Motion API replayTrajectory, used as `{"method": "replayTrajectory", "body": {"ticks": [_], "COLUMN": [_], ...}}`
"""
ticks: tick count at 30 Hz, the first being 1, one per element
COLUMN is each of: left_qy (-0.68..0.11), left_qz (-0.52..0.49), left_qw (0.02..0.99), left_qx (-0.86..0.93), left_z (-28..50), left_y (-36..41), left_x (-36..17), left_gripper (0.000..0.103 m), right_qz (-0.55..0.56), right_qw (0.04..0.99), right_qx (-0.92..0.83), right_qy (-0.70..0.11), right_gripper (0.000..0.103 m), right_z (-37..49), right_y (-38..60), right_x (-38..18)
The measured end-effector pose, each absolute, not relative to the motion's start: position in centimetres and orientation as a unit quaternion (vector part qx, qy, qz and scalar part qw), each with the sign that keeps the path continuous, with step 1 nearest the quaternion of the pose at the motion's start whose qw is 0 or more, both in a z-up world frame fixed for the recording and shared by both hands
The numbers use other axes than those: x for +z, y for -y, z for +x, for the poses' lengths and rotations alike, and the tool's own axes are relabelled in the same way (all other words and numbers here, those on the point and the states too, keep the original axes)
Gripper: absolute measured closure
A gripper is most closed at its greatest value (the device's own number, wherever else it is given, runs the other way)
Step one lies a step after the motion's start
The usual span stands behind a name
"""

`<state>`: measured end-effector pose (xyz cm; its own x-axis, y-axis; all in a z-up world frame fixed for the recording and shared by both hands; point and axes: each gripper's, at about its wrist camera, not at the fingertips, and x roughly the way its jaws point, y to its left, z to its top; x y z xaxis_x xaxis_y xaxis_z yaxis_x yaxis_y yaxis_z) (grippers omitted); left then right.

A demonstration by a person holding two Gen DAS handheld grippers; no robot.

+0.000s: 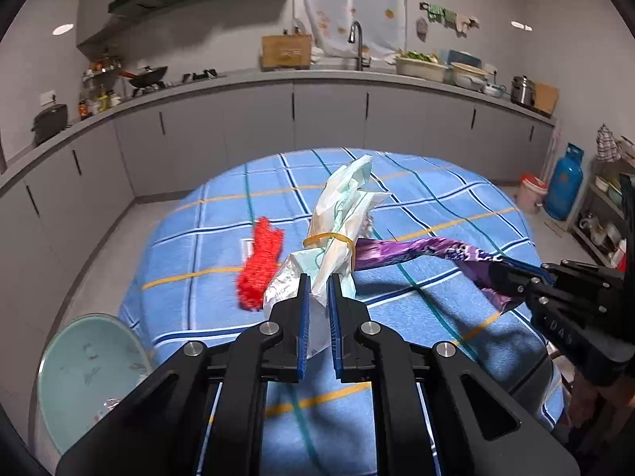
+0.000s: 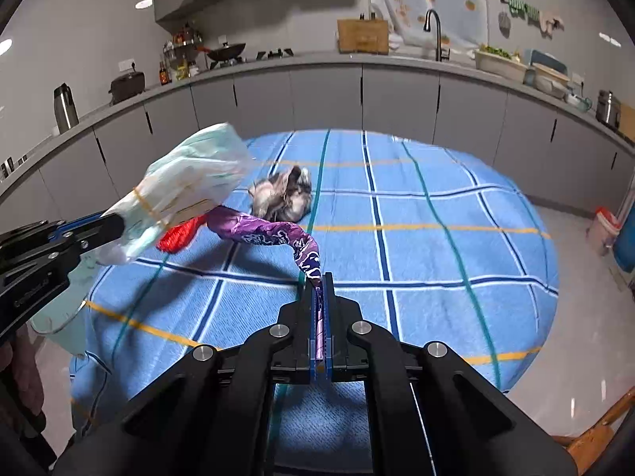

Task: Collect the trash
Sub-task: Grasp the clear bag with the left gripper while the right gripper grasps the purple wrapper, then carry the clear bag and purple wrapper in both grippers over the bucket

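Blue plaid table (image 2: 436, 206); red scrap (image 1: 260, 265); grey wad (image 2: 283, 196)

My left wrist cam: looks forward and down along its fingers, close over the blue checked table (image 1: 222, 246), counter (image 1: 317, 79) across upper frame | my right wrist cam: same tilt, seemingly from further right | shared: table, counter, faucet (image 2: 433, 31); each shows the other gripper at frame edge.

left gripper (image 1: 318, 277): jaws clamped, tilted downward
right gripper (image 2: 318, 277): jaws pressed nearly together, tilted downward
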<state>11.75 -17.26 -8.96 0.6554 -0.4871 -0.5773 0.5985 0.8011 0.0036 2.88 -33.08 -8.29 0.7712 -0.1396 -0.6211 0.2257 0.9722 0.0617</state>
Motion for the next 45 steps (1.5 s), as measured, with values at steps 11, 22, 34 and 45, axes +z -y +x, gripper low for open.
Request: {"method": "replayTrajectory", "body": {"ticks": [11, 22, 34, 45], "left_qy": [-0.268, -0.258, -0.255, -0.262], "left_qz": [0.086, 0.076, 0.068, 0.060], "left_qw": [0.913, 0.926, 0.936, 0.944], "left_qx": [-0.296, -0.265, -0.232, -0.188], "left_z": [9.9, 9.6, 9.4, 9.6], "left_y": [15.3, 12.8, 9.8, 6.3], "left_x": [-6.9, -5.7, -5.4, -5.7], "left_gripper": [0.094, 0.094, 0.094, 0.094], "right_qz": [0.061, 0.062, 0.051, 0.029], "right_qw": [0.945, 0.951, 0.957, 0.960], "right_qx": [-0.111, -0.092, -0.061, -0.007], "right_qy": [-0.302, -0.290, -0.280, -0.277], "right_gripper": [0.099, 0.099, 0.099, 0.099], "right_z": [1.5, 1.6, 2.8, 4.5], "right_y": [33.1, 31.7, 29.2, 25.3], "right_x": [-6.4, -5.5, -4.7, -4.2]}}
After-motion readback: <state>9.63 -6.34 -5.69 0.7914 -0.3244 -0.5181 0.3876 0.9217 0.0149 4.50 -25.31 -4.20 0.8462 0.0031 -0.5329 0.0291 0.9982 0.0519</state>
